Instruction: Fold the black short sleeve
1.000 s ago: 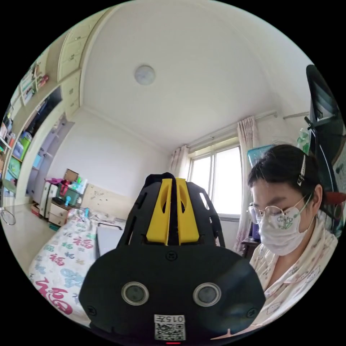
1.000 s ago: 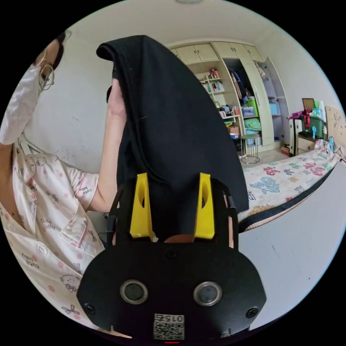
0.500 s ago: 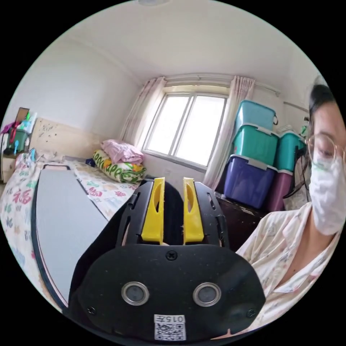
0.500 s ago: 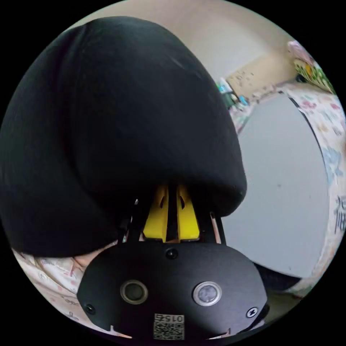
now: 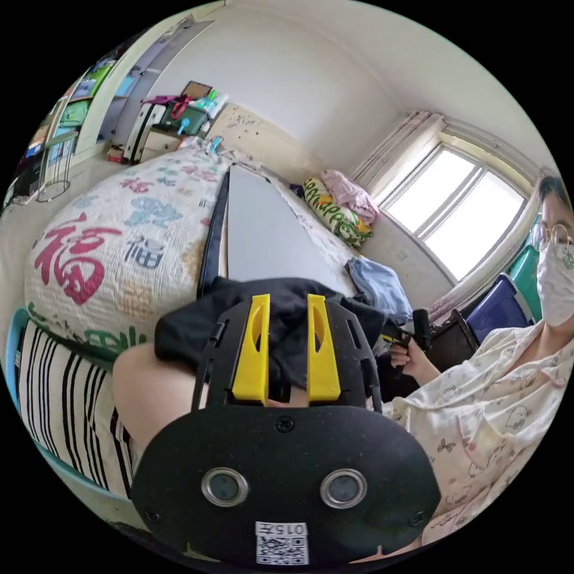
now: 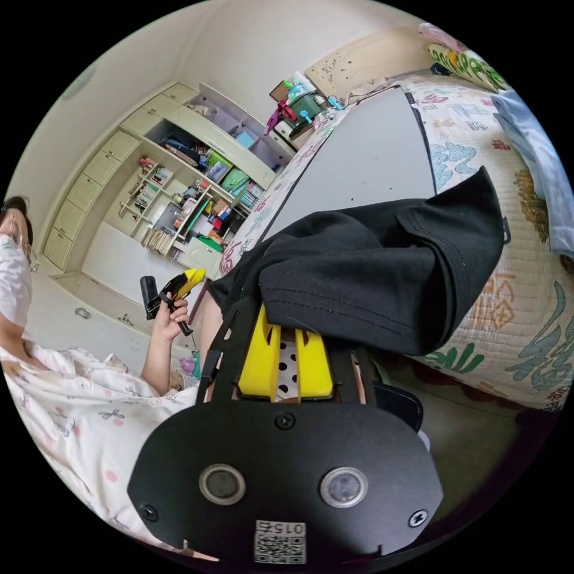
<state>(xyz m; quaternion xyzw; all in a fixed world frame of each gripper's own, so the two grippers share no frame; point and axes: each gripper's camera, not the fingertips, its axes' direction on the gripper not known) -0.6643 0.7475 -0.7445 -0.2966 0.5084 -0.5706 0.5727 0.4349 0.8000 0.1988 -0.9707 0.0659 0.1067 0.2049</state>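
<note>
The black short-sleeve shirt (image 6: pixel 371 275), held up in the air a second ago with the left gripper's (image 5: pixel 286 353) jaws together on its cloth, now lies in a loose heap at the near edge of the bed (image 5: pixel 113 239). In the left gripper view the jaws stand apart, with the bunched shirt just beyond their tips and showing between them; nothing shows both jaws pressing on it. In the right gripper view the right gripper's (image 6: pixel 286 359) jaws are close, a narrow gap between them, and the shirt's hemmed edge drapes over their tips, so whether they pinch any cloth cannot be told. Beyond the shirt, a grey board (image 5: pixel 263 233) serving as the counter lies on the patterned quilt, and folded blue cloth (image 5: pixel 376 287) rests to the right of the left jaws. The person's hand (image 6: pixel 169 314) with the other gripper appears to the left of the right jaws. The fold looks barely begun. With the shirt crumpled and partly overhanging the bed's edge, it could slip to the floor, or a blind pinch could catch two layers and spoil the spread.
</note>
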